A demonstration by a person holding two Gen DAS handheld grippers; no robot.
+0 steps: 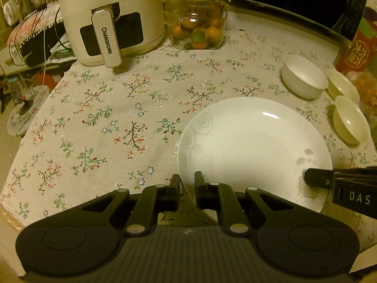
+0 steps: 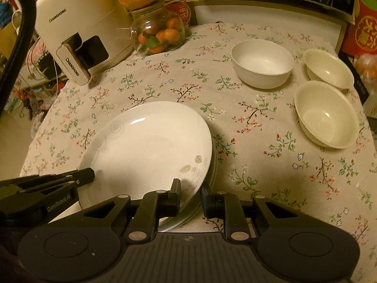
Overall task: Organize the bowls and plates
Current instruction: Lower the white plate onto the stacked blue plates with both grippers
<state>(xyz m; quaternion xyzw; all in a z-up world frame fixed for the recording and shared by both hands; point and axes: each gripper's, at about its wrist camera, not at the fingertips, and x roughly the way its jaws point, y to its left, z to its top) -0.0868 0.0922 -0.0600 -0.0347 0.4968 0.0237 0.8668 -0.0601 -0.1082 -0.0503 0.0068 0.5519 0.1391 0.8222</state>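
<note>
a: position of the top plate (image 2: 150,141)?

b: it sits on a stack of plates on the near-left part of the floral tablecloth (image 1: 106,118). lower rims show under its right edge in the right wrist view. it lies flat, face up; being round, it has no long axis to report.

a: state of the tools?

b: the left gripper (image 1: 187,184) straddles the plate's near-left rim, jaws narrowly parted, rim in the gap. i cannot tell whether the pads bear on it. the right gripper (image 2: 190,189) straddles the near-right rim the same way, with a slightly wider gap; contact again cannot be confirmed.

a: which hand is nearer?

b: neither. each stands at the rim on opposite sides, the plate between them and just ahead of both.

a: the bowls?

b: a white bowl (image 2: 262,63) and two cream bowls (image 2: 326,114), (image 2: 328,68) stand upright, well apart from the plates, on the far-right side. the right gripper is the nearer to them.

a: judgement?

b: the plates appear stacked; the bowls are not yet nested.
</note>
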